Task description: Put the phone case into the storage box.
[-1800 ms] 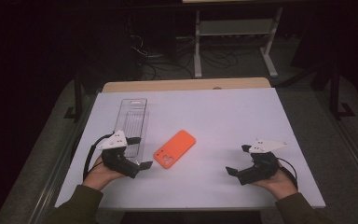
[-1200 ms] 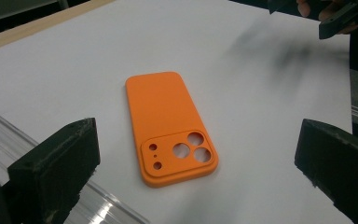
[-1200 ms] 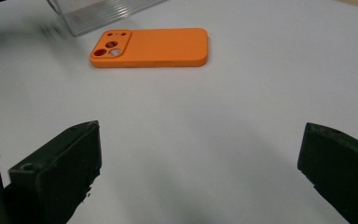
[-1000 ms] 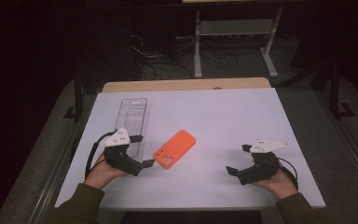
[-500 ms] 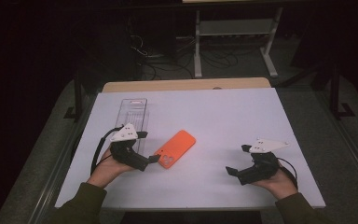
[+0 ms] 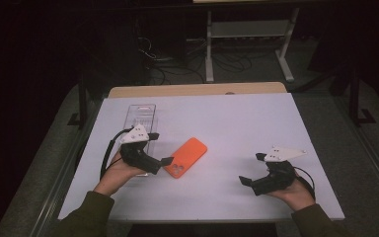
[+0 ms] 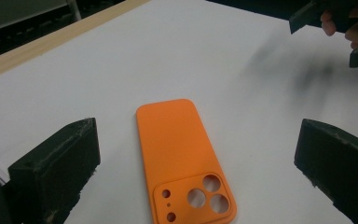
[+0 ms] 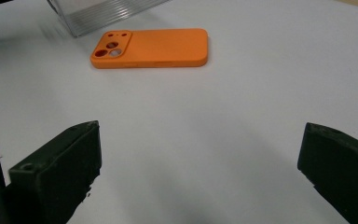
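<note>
The orange phone case (image 6: 186, 157) lies flat on the white table (image 6: 237, 123), back side up with the camera holes toward the person, a little left of the middle; the left tongs (image 6: 164, 161) stand wide apart right at its near end, with the case between the two black jaws in the left gripper view, not yet touching it as far as I can tell; the risk I see is that the case is thin and lies flat, so the jaws may slide over its edges or push it along the smooth table instead of gripping it; the clear plastic tray (image 6: 141, 118) lies just behind the left hand (image 6: 116, 174) and could be knocked; the right tongs (image 6: 246, 181) are also apart, well away at the right, nothing between them.
</note>
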Demonstrator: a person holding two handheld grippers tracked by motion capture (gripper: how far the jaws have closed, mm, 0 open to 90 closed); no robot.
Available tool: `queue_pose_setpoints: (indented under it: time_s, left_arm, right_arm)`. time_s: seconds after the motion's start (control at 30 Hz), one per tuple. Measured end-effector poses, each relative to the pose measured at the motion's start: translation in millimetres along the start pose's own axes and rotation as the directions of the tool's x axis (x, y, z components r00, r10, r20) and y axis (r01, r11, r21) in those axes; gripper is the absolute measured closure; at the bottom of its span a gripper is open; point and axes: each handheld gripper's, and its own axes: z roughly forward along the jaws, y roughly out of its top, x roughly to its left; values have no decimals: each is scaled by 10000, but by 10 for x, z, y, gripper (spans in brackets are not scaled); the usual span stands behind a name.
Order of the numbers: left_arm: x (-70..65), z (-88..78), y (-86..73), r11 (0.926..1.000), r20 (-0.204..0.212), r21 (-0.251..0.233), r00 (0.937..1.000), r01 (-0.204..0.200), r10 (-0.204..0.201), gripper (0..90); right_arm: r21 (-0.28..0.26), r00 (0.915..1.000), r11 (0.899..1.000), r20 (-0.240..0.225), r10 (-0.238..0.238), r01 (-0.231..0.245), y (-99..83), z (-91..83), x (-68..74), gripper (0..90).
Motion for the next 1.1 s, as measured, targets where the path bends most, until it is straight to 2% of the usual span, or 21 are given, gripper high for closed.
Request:
queue_pose_setpoints:
  time_s: [0.27, 0.53, 0.6, 0.73, 0.77, 0.8, 0.97, 1.0, 1.03, 1.1]
  left_arm:
    - [37, 42, 67, 9998, 79, -185, 9999, 80, -79, 0]
    - [57, 103, 128, 9997, 141, -170, 9998, 170, -168, 0]
    - [72, 113, 146, 9999, 135, -163, 9999, 53, -51, 0]
    - [74, 134, 175, 9995, 157, -255, 9997, 183, -180, 0]
    - [85, 138, 192, 9997, 139, -245, 9999, 49, -45, 0]
    - [81, 149, 201, 9994, 151, -316, 9998, 150, -145, 0]
    - [88, 186, 245, 9993, 191, -328, 9997, 156, -149, 0]
    - [106, 191, 258, 9996, 171, -286, 9998, -32, 37, 0]
    - [99, 202, 264, 9994, 184, -327, 9998, 130, -124, 0]
    - [109, 214, 283, 9994, 192, -337, 9998, 101, -95, 0]
  right_arm:
    - [-21, 10000, 10000, -7, 23, -23, -4, 0, -3, 0]
    - [-32, 10000, 10000, -25, 41, -41, -6, -1, -7, 0]
    - [-33, 10000, 10000, -23, 29, -29, -6, 1, -8, 0]
    - [1, 10000, 10000, -48, 30, -30, -5, 4, 0, 0]
    - [-3, 10000, 10000, -45, 27, -27, -5, 5, 0, 0]
    - [-2, 10000, 10000, -40, 38, -38, -5, 6, -1, 0]
    - [-22, 10000, 10000, -31, 37, -37, -5, 1, -6, 0]
    - [-30, 10000, 10000, -24, 30, -30, -5, 1, -7, 0]
    - [-34, 10000, 10000, -27, 28, -28, -6, 1, -8, 0]
    - [-40, 10000, 10000, -28, 29, -29, -7, 2, -9, 0]
